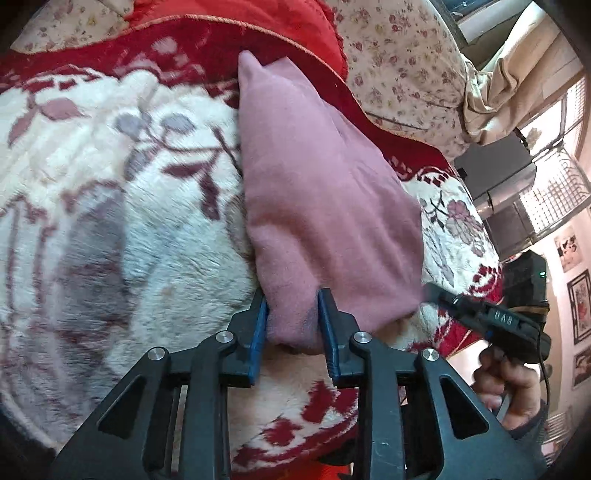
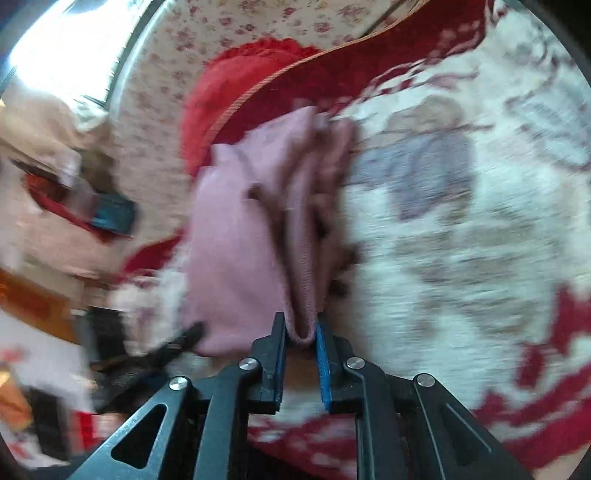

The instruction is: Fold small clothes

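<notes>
A small pink garment [image 1: 314, 192] hangs lifted above a white and red floral blanket [image 1: 129, 221]. My left gripper [image 1: 291, 299] is shut on its near edge, with the cloth bunched between the blue pads. My right gripper [image 2: 301, 325] is shut on another edge of the same pink garment [image 2: 236, 258], which shows folds and a ribbed hem. The right gripper also shows in the left wrist view [image 1: 480, 314], at the garment's right corner, held by a hand. The right wrist view is motion-blurred.
The blanket [image 2: 461, 240] covers a bed. A red cushion [image 1: 236, 14] and a floral-print pillow [image 1: 399, 66] lie at the far side. Shelves, boxes and framed pictures [image 1: 580, 306] stand at the right beyond the bed edge.
</notes>
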Demonstrator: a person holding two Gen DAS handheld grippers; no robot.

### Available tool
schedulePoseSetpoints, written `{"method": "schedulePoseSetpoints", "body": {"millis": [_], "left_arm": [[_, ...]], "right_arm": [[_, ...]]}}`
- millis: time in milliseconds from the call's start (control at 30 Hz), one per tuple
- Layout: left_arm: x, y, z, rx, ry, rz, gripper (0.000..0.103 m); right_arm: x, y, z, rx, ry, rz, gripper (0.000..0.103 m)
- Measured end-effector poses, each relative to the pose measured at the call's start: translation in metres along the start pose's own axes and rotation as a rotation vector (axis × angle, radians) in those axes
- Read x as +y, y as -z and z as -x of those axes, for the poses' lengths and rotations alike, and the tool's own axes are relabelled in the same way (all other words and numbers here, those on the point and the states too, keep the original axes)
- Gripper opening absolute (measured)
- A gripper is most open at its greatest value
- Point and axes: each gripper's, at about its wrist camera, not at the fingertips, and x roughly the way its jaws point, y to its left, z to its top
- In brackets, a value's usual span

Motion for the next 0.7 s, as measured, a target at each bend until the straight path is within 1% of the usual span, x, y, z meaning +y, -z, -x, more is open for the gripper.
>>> {"method": "schedulePoseSetpoints", "body": {"millis": [33, 67, 100, 133, 167, 200, 267, 300, 333, 367, 400, 433, 467, 500, 567, 633, 667, 700], "left_arm": [[0.000, 0.000, 0.006, -0.021, -0.021, -0.011, 0.025], [-0.002, -0.001, 0.015, -0.064, -0.055, -0.030, 0.025], [-0.006, -0.003, 0.025, -0.123, -0.088, -0.051, 0.025], [-0.008, -0.005, 0.031, -0.162, -0.101, -0.065, 0.025], [-0.013, -0.009, 0.035, -0.204, -0.096, -0.079, 0.025], [-0.019, -0.015, 0.035, -0.222, -0.072, -0.098, 0.025], [-0.031, -0.022, 0.023, -0.221, -0.026, -0.147, 0.025], [-0.036, -0.025, 0.012, -0.208, -0.029, -0.171, 0.025], [-0.036, -0.026, 0.003, -0.198, -0.051, -0.181, 0.025], [-0.032, -0.027, -0.011, -0.175, -0.069, -0.170, 0.025], [-0.026, -0.028, -0.026, -0.136, -0.091, -0.154, 0.025], [-0.021, -0.027, -0.032, -0.131, -0.096, -0.152, 0.020], [-0.018, -0.024, -0.033, -0.156, -0.078, -0.172, 0.020], [-0.018, -0.022, -0.034, -0.160, -0.075, -0.187, 0.020], [-0.020, -0.021, -0.030, -0.145, -0.083, -0.189, 0.020], [-0.025, -0.027, -0.025, -0.122, -0.088, -0.172, 0.020], [-0.026, -0.034, -0.020, -0.124, -0.084, -0.155, 0.020], [-0.028, -0.045, -0.011, -0.152, -0.095, -0.139, 0.020]], "right_arm": [[0.003, -0.005, 0.010, -0.048, 0.060, 0.021, 0.014], [0.010, -0.011, 0.020, -0.099, 0.104, 0.054, 0.014], [0.019, -0.017, 0.028, -0.140, 0.107, 0.103, 0.014], [0.032, -0.022, 0.032, -0.161, 0.084, 0.165, 0.014], [0.042, -0.026, 0.031, -0.165, 0.063, 0.209, 0.014], [0.057, -0.032, 0.028, -0.163, 0.028, 0.269, 0.014], [0.082, -0.041, 0.016, -0.173, -0.030, 0.374, 0.014], [0.094, -0.045, 0.006, -0.173, -0.039, 0.423, 0.014], [0.105, -0.047, -0.008, -0.152, -0.029, 0.474, 0.014], [0.112, -0.049, -0.024, -0.127, 0.006, 0.535, 0.014], [0.110, -0.049, -0.037, -0.107, 0.041, 0.555, 0.014], [0.108, -0.052, -0.048, -0.090, 0.080, 0.550, 0.014], [0.097, -0.051, -0.061, -0.060, 0.142, 0.541, 0.014], [0.087, -0.050, -0.071, -0.032, 0.166, 0.533, 0.013], [0.080, -0.048, -0.070, -0.058, 0.133, 0.532, 0.012], [0.081, -0.045, -0.068, -0.054, 0.140, 0.540, 0.012], [0.080, -0.045, -0.066, -0.051, 0.131, 0.530, 0.012], [0.079, -0.047, -0.061, -0.049, 0.109, 0.505, 0.012]]}}
